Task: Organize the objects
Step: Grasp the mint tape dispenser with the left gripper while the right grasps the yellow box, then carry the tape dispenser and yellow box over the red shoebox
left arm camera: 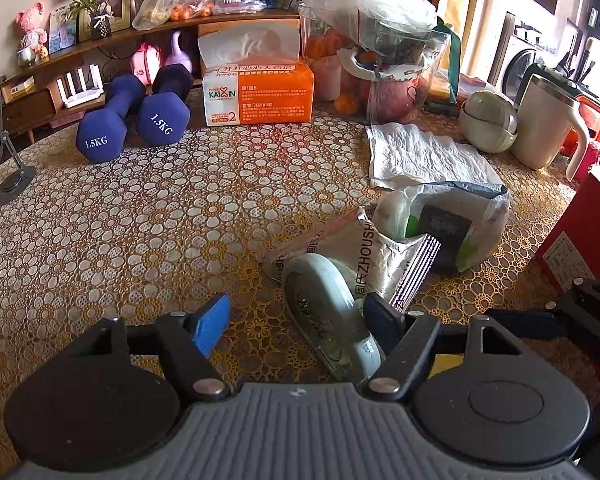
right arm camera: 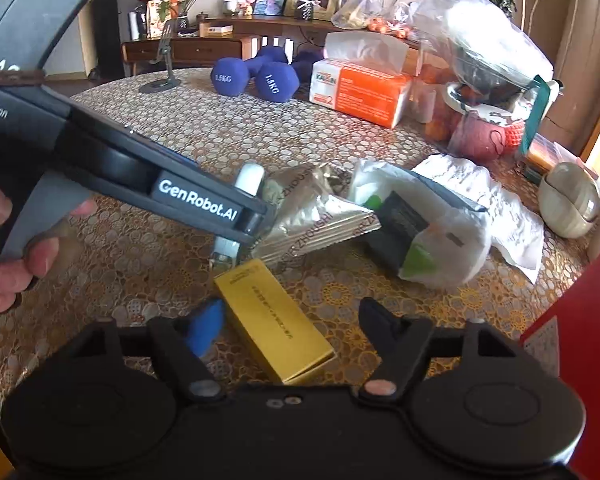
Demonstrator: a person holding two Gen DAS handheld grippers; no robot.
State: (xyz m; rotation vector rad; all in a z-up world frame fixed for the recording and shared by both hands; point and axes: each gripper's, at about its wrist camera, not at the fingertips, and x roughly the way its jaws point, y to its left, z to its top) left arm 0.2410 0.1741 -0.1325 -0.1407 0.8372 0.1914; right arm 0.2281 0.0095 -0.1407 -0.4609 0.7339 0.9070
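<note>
Objects for sorting lay on a round table (left arm camera: 140, 220) with a flowered lace cloth, and the foil bag (left arm camera: 380, 256) printed ZHOUSHI served as landmark. Just in front of the bag, touching its lower edge, a pale green bottle (left arm camera: 332, 320) lay on its side. The left gripper (left arm camera: 300, 316) stood around this bottle with fingers spread; the right finger was close against the bottle and the left blue pad (left arm camera: 212, 322) was clearly apart from it, so the bottle was between the fingers but not pinched. In front of the bag and a little to the right of the bottle, a gold box (right arm camera: 276, 324) lay flat on the cloth. The right gripper (right arm camera: 292, 324) had its fingers spread on both sides of the box; the blue pad (right arm camera: 206, 328) was near its left edge, the black finger was apart from it, and I could not tell if any pad touched. Right of the bag, touching it, sat a white plastic bag (left arm camera: 444, 220) with a dark packet inside. Behind the bag lay a crumpled white paper (left arm camera: 416, 152). Far behind it to the left stood two blue dumbbells (left arm camera: 132, 120) and an orange tissue pack (left arm camera: 260, 92). A hand (right arm camera: 4, 248) held the handle of the left gripper.
</note>
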